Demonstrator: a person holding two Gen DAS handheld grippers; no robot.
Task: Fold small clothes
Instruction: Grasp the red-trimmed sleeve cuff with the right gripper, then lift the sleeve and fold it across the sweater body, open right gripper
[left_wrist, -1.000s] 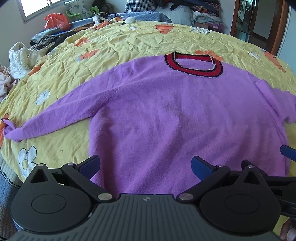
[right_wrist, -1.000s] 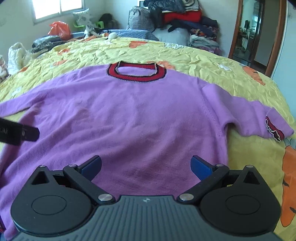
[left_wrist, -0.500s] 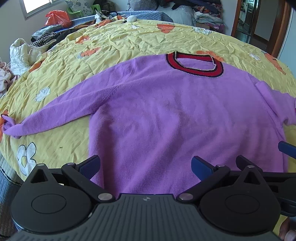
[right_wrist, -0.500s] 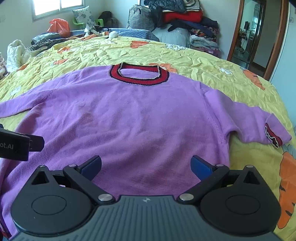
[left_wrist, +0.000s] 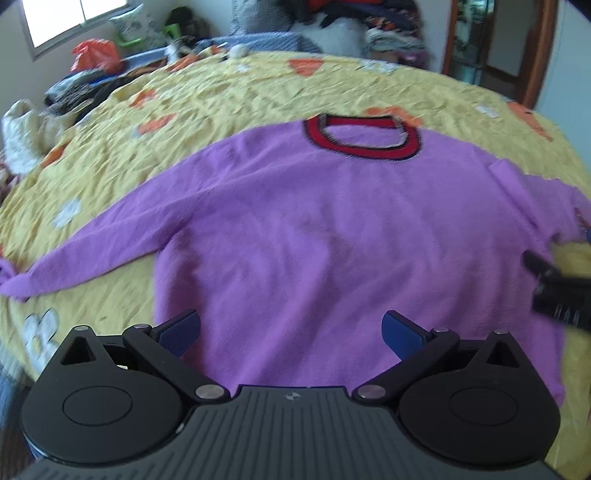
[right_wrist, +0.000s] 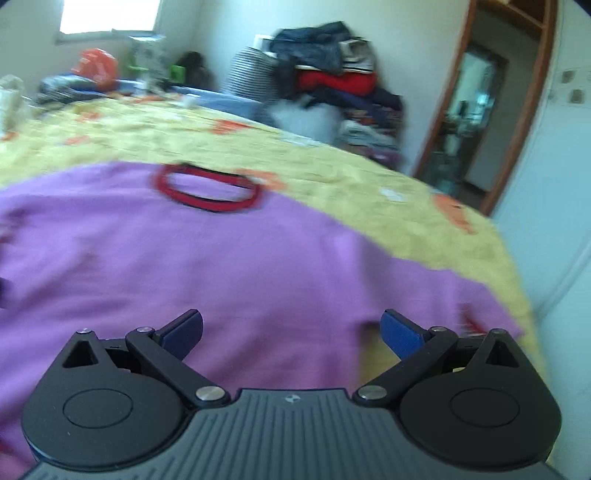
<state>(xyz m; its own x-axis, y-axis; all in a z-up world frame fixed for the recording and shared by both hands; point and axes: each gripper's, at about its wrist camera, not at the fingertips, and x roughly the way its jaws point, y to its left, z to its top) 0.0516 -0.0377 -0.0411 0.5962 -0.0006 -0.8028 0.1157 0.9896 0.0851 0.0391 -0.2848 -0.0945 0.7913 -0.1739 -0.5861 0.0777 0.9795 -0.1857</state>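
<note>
Purple sweater (left_wrist: 332, 251) flat on yellow bedspread (left_wrist: 258, 96), red collar (left_wrist: 362, 138) at twelve o'clock, both my jaws spread wide, empty.

Purple sweater (left_wrist: 332, 258) cut off at right edge, hem hidden behind left hand-held gripper (left_wrist: 291, 328). Clothes pile (right_wrist: 325, 85) and red collar (right_wrist: 210, 190) motion-blurred.

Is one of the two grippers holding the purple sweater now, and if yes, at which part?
Nothing is held. The left gripper and the right gripper are both open above the purple sweater, which lies flat on the yellow bedspread.
</note>
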